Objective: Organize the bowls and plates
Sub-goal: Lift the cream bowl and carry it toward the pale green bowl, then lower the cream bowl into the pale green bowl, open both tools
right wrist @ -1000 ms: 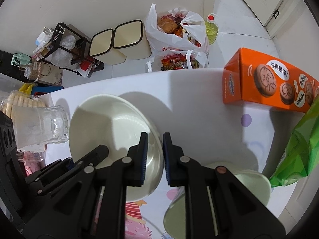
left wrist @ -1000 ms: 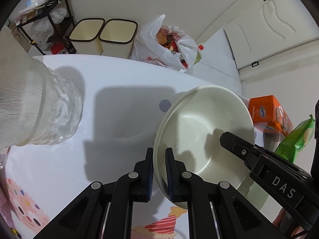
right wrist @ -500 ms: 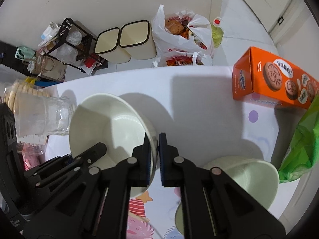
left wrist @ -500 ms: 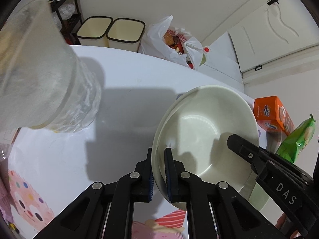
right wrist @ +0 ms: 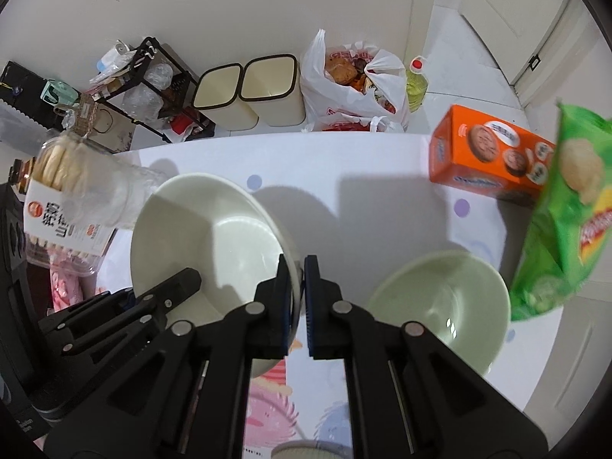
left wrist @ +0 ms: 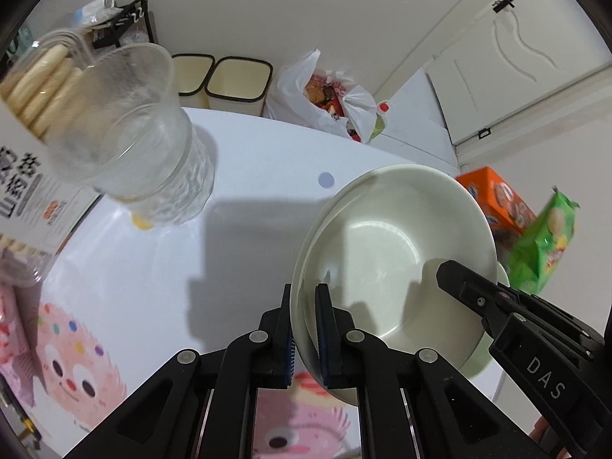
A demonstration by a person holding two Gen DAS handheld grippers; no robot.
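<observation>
A cream bowl (left wrist: 394,244) hangs tilted above the white table, and a second rim shows just outside its edge. My left gripper (left wrist: 304,306) is shut on its left rim. Opposite it, my right gripper (right wrist: 296,271) is shut on the right rim of the same cream bowl (right wrist: 202,244). Each gripper appears in the other's view: the right gripper (left wrist: 459,279) at the bowl's far side, the left gripper (right wrist: 183,283) low on the left. A pale green bowl (right wrist: 440,302) sits upright on the table to the right, apart from the cream one.
A clear ribbed glass (left wrist: 145,153) and a biscuit pack (left wrist: 34,191) stand at the left. An orange biscuit box (right wrist: 485,153) and a green crisp bag (right wrist: 566,210) stand at the right. Beyond the table edge (right wrist: 267,137), bins and shopping bags sit on the floor.
The right gripper's jaws closed onto the bowl's rim. Both grippers then rose with the cream bowl, and the glass, boxes and green bowl now show more fully.
</observation>
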